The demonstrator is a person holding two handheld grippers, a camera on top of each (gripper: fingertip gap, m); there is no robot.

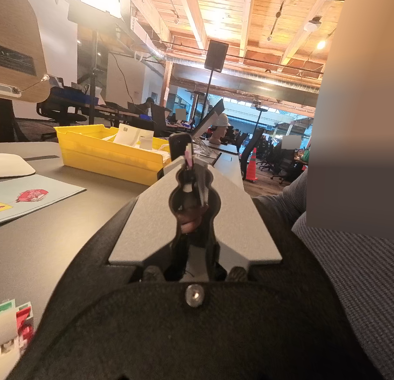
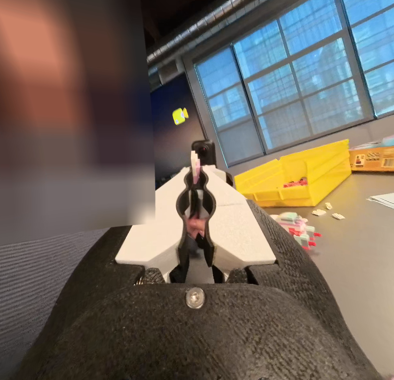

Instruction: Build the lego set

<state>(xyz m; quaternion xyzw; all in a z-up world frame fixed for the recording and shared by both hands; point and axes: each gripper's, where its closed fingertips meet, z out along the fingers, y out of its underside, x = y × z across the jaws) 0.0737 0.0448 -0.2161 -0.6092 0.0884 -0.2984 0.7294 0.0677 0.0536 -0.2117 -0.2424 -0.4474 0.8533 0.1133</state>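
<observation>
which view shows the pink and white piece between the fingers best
The right wrist view: the pink and white piece stands clear above its fingers, edge-on. The left wrist view shows the same piece, smaller, against the other gripper's dark camera.

Left gripper point(image 1: 190, 164) is showing pale grey fingers point(image 1: 157, 209) on a black textured body, and is pinching a thin pink-and-white piece point(image 1: 188, 156). Right gripper point(image 2: 195, 173) is showing white fingers point(image 2: 232, 227) lined in black, clamping the same pink-and-white piece point(image 2: 195, 167). Yellow bin point(image 1: 106, 156) is holding white papers; second yellow bin point(image 2: 298, 186) is holding red bits. Table point(image 1: 53, 241) is reading flat grey. Traffic cone point(image 1: 252, 165) is showing orange with a grey band. Sleeve point(image 1: 351, 263) is showing grey ribbing. Small brick model point(image 2: 296, 227) is mixing mint, pink and red. Cardboard box point(image 2: 375, 158) is looking orange-brown.
</observation>
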